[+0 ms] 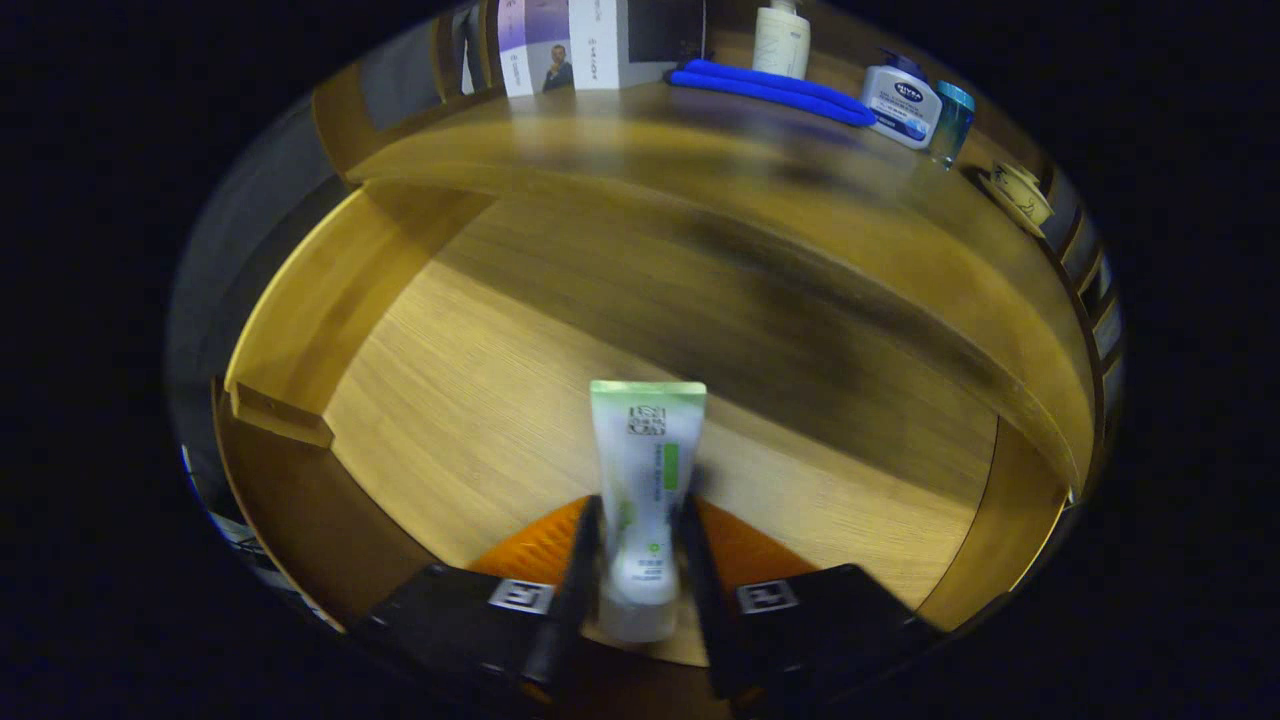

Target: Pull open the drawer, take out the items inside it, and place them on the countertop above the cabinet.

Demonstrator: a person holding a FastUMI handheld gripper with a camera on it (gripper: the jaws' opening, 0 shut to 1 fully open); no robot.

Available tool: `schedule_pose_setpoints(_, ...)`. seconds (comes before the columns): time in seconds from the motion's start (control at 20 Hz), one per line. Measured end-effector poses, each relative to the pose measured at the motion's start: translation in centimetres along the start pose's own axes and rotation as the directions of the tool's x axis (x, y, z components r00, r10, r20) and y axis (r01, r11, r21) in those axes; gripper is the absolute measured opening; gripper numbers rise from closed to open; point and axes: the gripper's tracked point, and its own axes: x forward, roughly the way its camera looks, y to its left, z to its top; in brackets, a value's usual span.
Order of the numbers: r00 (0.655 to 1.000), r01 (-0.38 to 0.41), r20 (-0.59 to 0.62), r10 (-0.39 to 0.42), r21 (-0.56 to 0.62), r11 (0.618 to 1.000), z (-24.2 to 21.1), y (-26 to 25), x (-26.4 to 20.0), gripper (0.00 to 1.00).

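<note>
A white tube with a green crimped end (645, 470) stands between my two fingers, cap toward me and crimp pointing ahead. My gripper (640, 520) is shut on the tube's lower half, both fingers pressing its sides. Below and beyond it lies the open wooden drawer (300, 310), its pale floor bare around the tube. The countertop (700, 150) curves above the drawer's far side, blurred by motion.
On the countertop's back stand a blue folded cloth (770, 88), a cream pump bottle (782, 40), a white and blue bottle (900, 103), a teal cup (953, 122) and a small cream dish (1020, 193). A printed card (560, 45) leans behind.
</note>
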Motion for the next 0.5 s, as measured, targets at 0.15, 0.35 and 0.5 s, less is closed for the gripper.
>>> schedule_pose_setpoints(0.15,0.998,-0.016,0.059,0.017,-0.031,0.999,0.9,-0.1,-0.2,0.37)
schedule_pose_setpoints(0.35,0.995,-0.031,0.089,0.039,-0.091,0.995,0.7,0.6,0.0,0.13)
schedule_pose_setpoints(0.5,0.994,-0.001,0.11,0.016,-0.135,0.991,0.7,0.2,-0.9,0.13)
